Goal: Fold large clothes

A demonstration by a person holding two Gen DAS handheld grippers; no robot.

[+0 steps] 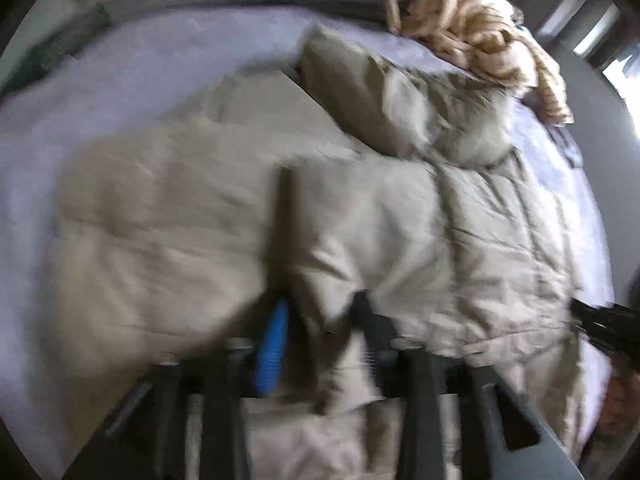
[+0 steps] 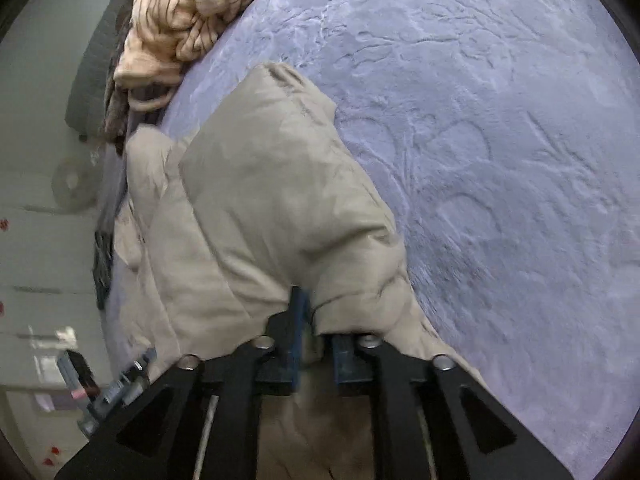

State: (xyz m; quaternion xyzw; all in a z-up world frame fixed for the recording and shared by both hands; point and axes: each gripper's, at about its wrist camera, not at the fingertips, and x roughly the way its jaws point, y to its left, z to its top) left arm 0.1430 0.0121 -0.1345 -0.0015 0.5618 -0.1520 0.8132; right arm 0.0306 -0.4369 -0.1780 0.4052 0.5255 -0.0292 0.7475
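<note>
Beige quilted fabric fills our left wrist view: the puffy jacket (image 1: 360, 220) lies spread on the lavender bedcover (image 1: 140, 80), with a striped cream garment (image 1: 480, 36) bunched at the far edge. Our left gripper (image 1: 320, 320) has a fold of the jacket between its parted fingers; blur hides whether they press it. From the right wrist we see our right gripper (image 2: 316, 320) pinching a fold of the jacket (image 2: 260, 200).
</note>
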